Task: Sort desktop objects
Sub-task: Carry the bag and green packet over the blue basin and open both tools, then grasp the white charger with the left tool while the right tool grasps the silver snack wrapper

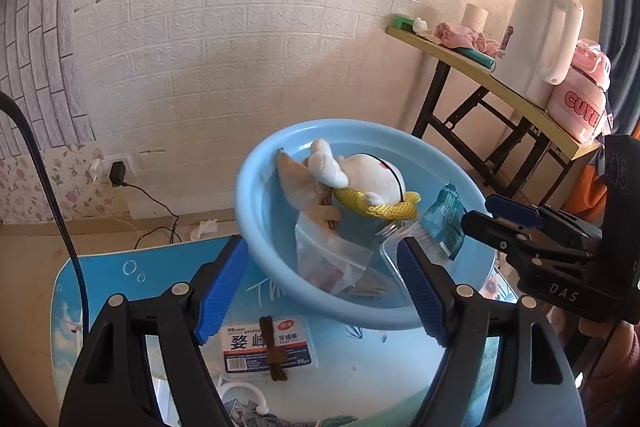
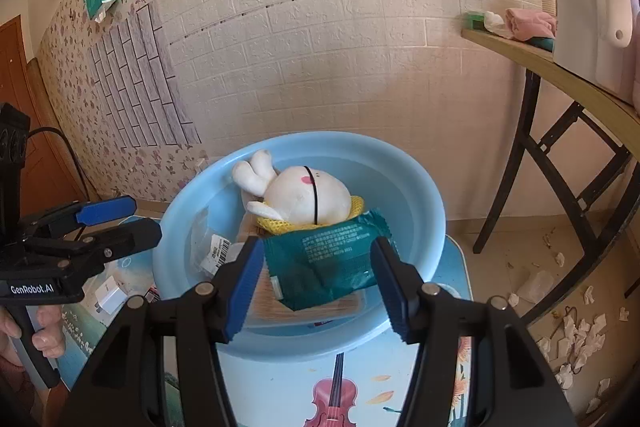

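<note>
While one blue basin point(image 2: 416, 195) holds one plush rabbit point(image 2: 304, 195) and one green packet point(image 2: 320, 259), left gripper point(image 1: 324, 287) and right gripper point(image 2: 316, 291) tilt downward, fingers apart, empty.

My left gripper point(image 1: 324, 291) points forward and down, and its two blue pads point(image 1: 222, 291) stand wide apart with nothing pressed between them. My right gripper point(image 2: 316, 291) points the same way; its jaws are also parted, and the pads point(image 2: 244, 291) do not press on anything. In the right wrist view I see the left gripper from the side, at the left edge, with a hand point(image 2: 46, 331) wrapped around its black handle. In the left wrist view the right gripper shows at the right edge, near.
</note>
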The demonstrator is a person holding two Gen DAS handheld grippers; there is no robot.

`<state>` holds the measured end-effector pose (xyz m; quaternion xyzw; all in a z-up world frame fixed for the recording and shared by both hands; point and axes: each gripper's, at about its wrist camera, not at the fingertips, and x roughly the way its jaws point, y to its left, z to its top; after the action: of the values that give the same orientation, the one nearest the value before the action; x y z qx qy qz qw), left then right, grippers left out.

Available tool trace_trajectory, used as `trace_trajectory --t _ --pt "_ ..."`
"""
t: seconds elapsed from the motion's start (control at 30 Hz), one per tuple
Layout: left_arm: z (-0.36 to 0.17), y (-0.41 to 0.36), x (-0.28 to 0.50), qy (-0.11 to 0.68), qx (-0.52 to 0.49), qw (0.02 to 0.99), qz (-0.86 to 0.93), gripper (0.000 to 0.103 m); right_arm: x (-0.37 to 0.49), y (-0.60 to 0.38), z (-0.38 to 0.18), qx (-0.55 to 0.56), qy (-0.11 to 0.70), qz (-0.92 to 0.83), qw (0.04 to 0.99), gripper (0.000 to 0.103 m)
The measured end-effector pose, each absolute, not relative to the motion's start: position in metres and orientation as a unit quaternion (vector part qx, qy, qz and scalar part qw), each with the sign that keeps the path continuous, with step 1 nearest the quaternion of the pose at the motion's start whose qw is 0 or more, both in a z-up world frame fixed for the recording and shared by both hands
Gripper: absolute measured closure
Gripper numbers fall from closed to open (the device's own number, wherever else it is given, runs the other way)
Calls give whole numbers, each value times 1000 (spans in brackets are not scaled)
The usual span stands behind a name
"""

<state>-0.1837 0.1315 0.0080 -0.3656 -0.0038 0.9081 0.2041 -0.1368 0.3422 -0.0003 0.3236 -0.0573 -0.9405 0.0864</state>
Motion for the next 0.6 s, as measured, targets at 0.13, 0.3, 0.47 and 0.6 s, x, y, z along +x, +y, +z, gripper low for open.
trace_trajectory --t 0.13,0.3,0.47,0.6 --pt "5 112 -175 -14 -371 185 910 26 -128 339 -1 328 -61 -939 86 48" --pt "0 84 -158 -23 -372 159 914 26 -114 332 0 331 -62 -938 84 48" --pt "-7 55 -141 -40 -378 135 915 21 -99 314 0 337 -58 -935 92 48" --pt "-19 36 -128 -39 -387 115 914 20 -90 296 -2 339 -55 -934 104 48"
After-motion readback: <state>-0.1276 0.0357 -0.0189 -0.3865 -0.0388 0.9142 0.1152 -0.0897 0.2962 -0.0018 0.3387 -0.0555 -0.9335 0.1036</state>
